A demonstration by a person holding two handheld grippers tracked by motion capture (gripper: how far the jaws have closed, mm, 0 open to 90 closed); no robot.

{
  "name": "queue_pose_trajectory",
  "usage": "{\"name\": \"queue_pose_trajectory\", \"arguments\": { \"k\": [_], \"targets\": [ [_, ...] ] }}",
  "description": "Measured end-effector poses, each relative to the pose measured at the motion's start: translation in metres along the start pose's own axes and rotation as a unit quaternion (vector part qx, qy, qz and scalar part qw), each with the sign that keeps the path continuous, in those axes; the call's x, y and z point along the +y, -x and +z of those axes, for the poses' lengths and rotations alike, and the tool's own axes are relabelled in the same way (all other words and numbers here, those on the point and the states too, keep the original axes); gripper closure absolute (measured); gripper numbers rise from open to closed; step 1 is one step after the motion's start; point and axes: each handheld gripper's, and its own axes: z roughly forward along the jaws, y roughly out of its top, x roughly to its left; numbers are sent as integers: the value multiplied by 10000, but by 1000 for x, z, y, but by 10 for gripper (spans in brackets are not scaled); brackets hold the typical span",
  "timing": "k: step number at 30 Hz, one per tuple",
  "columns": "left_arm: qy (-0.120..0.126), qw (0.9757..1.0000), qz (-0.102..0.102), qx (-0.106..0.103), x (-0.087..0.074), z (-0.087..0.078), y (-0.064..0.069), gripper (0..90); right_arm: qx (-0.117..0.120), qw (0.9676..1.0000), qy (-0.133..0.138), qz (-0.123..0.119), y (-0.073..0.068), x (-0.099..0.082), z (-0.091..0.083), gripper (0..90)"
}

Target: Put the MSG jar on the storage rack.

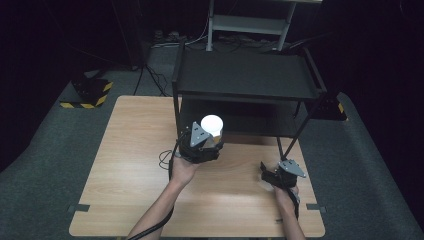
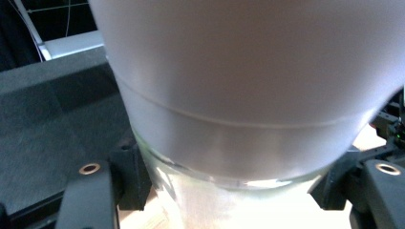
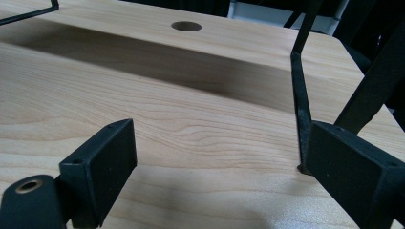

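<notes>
Left gripper [image 1: 202,145] is up off the table [image 1: 135,165], clamped on a white cup [image 1: 212,125], and the cup sits right at the front edge of the black rack [image 1: 247,77], about level with the gap between its two shelves. From the left gripper view the cup [image 2: 248,95] is jammed close to the lens, jaws pressed to either side of its lower, glassy-looking part. Whether anything is inside, I can't tell.

Right gripper [image 1: 284,175] is low over the table near the rack's front right leg [image 3: 300,109], jaws spread wide with nothing between them but bare wood.

Here's the worry. That grip is low on a cup that widens above, so any tilt of the wrist could let it pivot or slide between the pads. If it's headed for the lower shelf, the top shelf hangs close overhead; clip that edge with the rim and the cup may twist loose. And the right gripper is parked just beside that thin leg: a careless nudge would jolt the whole rack.
</notes>
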Motion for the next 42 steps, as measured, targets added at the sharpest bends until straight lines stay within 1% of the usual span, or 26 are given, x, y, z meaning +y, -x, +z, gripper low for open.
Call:
{"name": "queue_pose_trajectory", "arguments": {
  "k": [1, 7, 11, 19, 21, 29, 31, 35, 42],
  "targets": [
    [13, 10000, 21, 21, 4, 4, 1, 316, 7, 10000, 7, 11, 0, 0, 0, 102],
    [-15, 10000, 40, 54, 11, 14, 0, 316, 6, 10000, 1, 17, 0, 0, 0, 102],
    [-12, 10000, 18, 55, 17, 22, -2, 316, 22, 10000, 8, 25, 1, 0, 0, 102],
    [-18, 9999, 55, 120, 26, 33, -1, 315, 42, 10000, -4, 3, 0, 0, 0, 102],
    [-23, 9999, 36, 154, 30, 39, -1, 315, 48, 10000, -1, 9, 1, 0, 0, 102],
    [-52, 9997, 17, 233, 34, 48, -2, 315, 54, 10000, -8, 48, 1, 1, -1, 102],
    [-35, 9997, -33, 235, 35, 50, -3, 315, 50, 10000, -9, 50, 1, 1, -1, 102],
    [-36, 9996, -46, 289, 37, 54, -3, 316, 58, 10000, -5, 49, 1, 1, -1, 102],
    [-36, 9995, -67, 316, 39, 60, -5, 316, 57, 10000, -5, 56, 1, 1, -1, 102]
  ]
}}
